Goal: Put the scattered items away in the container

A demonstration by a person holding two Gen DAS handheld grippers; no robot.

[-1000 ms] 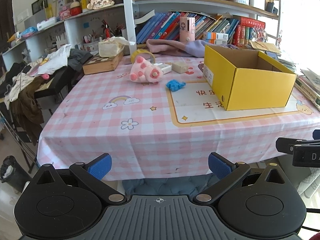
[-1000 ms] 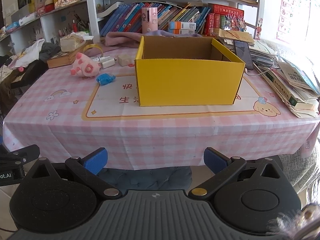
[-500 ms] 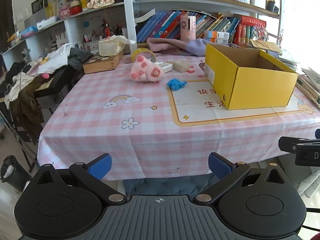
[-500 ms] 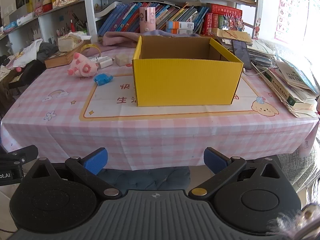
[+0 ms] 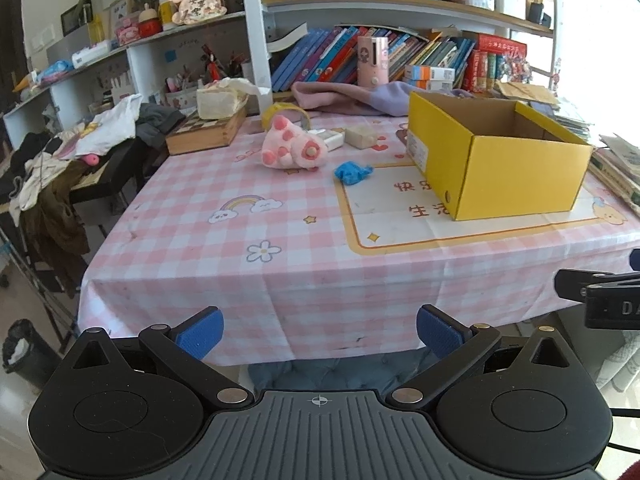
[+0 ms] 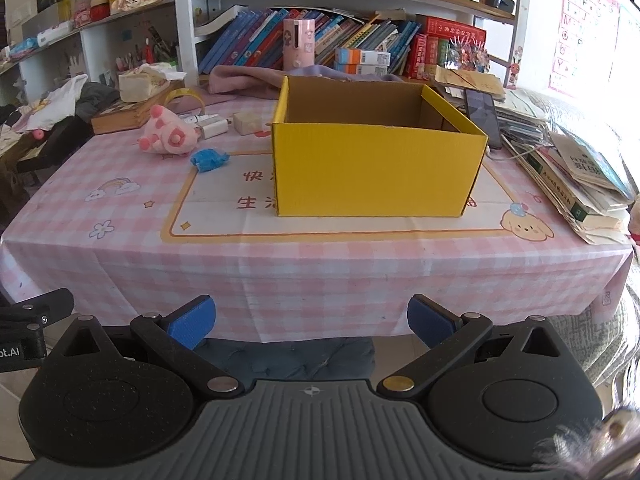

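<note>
Plainly nothing is tidied yet: the yellow box (image 6: 378, 168) in the middle of the bench looks empty, the pink plush toy (image 5: 294, 149) and blue scrap (image 5: 353, 172) lie toward the far edge, and both left tongs (image 5: 320, 332) and right tongs (image 6: 311, 320) gape empty off the near edge.

Open yellow box (image 6: 376, 168); pink plush (image 5: 294, 150), blue scrap (image 5: 353, 172) beside.

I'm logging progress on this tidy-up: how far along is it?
Nothing looks done: what shows of the yellow box interior is bare. Nothing is in hand; left claw and right claw hang open before the table. Left: pink plush, blue item, white charger, pale block.
</note>
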